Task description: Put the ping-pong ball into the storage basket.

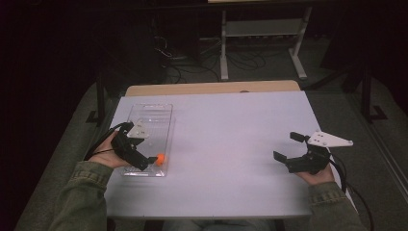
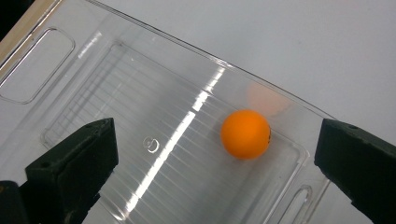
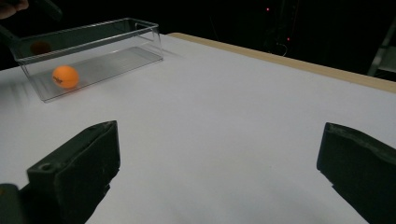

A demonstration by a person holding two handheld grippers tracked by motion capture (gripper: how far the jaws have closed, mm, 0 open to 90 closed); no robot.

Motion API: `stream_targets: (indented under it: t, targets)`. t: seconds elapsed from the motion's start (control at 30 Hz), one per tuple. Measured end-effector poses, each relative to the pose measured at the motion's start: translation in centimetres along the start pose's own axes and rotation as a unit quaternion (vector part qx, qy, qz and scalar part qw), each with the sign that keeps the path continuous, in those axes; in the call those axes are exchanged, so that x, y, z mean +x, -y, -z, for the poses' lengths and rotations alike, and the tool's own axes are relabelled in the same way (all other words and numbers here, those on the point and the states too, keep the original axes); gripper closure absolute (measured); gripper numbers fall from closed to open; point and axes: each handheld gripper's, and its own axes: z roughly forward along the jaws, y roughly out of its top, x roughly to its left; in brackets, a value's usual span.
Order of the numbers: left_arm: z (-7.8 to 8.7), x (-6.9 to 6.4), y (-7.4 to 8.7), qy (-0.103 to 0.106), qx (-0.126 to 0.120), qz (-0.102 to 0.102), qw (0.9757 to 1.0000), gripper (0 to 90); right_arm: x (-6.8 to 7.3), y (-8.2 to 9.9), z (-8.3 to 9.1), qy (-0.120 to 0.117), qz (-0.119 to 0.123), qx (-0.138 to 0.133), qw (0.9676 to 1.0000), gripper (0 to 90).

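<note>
A small orange ball (image 1: 160, 159) lies on the floor of a clear plastic bin (image 1: 153, 111), in its near right corner. My left gripper (image 1: 138, 147) hovers over the near end of the bin, jaws wide apart. In the left gripper view the ball (image 2: 245, 134) rests between and beyond the jaws, touching neither, on the ribbed bin floor (image 2: 93, 93). My right gripper (image 1: 286, 146) is open over bare table at the right, holding nothing. From the right gripper view the bin (image 3: 116, 28) and the ball (image 3: 65, 76) sit far off at the upper left.
The white tabletop (image 1: 231, 139) stretches between the two grippers, with a wooden strip (image 1: 211, 88) along its far edge. Beyond it are a dark floor, cables and a white frame (image 1: 262, 29).
</note>
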Motion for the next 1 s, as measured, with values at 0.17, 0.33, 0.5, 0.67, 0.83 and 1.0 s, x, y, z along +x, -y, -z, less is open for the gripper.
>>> stream_targets:
  t: [0.17,0.33,0.5,0.67,0.83,1.0]
  targets:
    - [0.5,-0.2,0.2,-0.013,-0.017,0.006,0.9998,0.0,0.0,0.0,0.0,0.0,0.0,0.0,1.0,0.0]
    - [0.9,-0.2,0.5,-0.019,-0.046,0.024,0.9985,0.0,0.0,0.0,0.0,0.0,-0.001,0.0,1.0,0.0]
    - [1.2,-0.4,0.9,-0.019,-0.074,0.039,0.9963,0.0,0.0,0.0,0.0,0.0,0.0,0.0,1.0,0.0]
    - [1.1,-0.5,1.2,-0.02,-0.087,0.044,0.995,0.0,0.0,0.0,0.0,0.0,0.0,0.0,1.0,0.0]
    - [1.3,-0.6,1.8,-0.019,-0.107,0.057,0.9924,0.0,0.0,0.0,0.0,0.001,-0.001,-0.001,1.0,0.0]
    - [1.4,-0.8,2.2,-0.034,-0.134,0.074,0.9876,0.0,0.0,0.0,0.0,0.001,0.0,-0.001,1.0,0.0]
